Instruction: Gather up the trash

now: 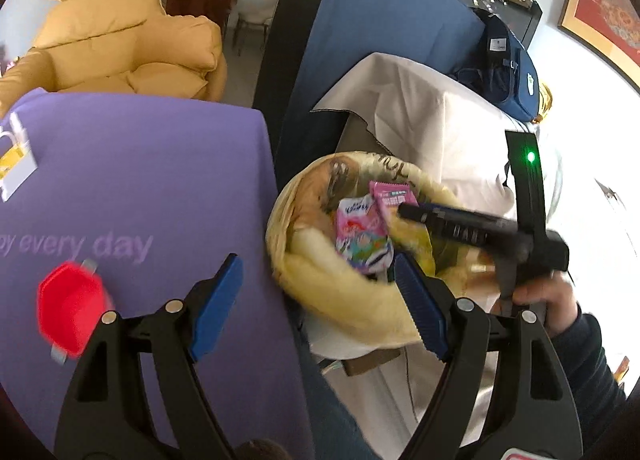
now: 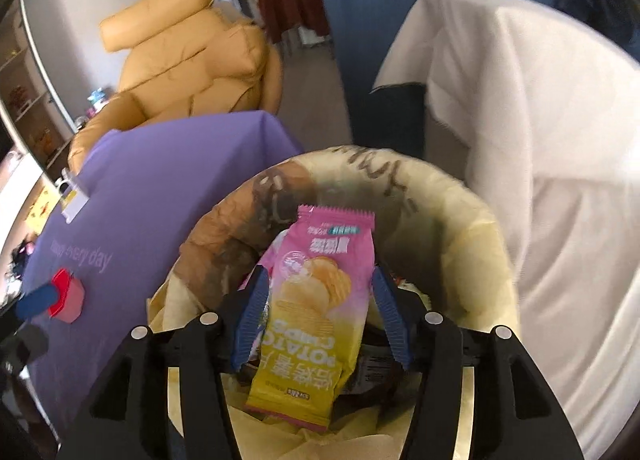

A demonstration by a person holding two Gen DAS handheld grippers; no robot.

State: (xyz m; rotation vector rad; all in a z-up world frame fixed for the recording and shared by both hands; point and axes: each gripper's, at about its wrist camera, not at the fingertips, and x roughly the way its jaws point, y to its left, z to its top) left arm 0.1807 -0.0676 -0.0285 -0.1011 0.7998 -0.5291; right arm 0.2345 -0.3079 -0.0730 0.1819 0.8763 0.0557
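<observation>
A trash bin lined with a yellow bag (image 1: 320, 300) (image 2: 472, 220) stands beside the purple table. My right gripper (image 2: 320, 304) is over the bin, jaws wide apart, with a pink and yellow potato chips bag (image 2: 320, 300) between the pads, not clamped. In the left wrist view the right gripper (image 1: 460, 224) reaches over the bin, with the chips bag (image 1: 392, 196) and another pink wrapper (image 1: 362, 236) there. My left gripper (image 1: 316, 300) is open and empty at the table's edge by the bin. A red cup (image 1: 70, 312) (image 2: 68, 296) sits on the table.
The purple tablecloth (image 1: 140, 180) (image 2: 168, 164) reads "every day". A white card stand (image 1: 16, 164) is at its far left. A tan armchair (image 1: 120, 32) stands behind. A white-draped piece of furniture (image 1: 432, 108) (image 2: 540, 120) is right of the bin, with a blue bag (image 1: 508, 64).
</observation>
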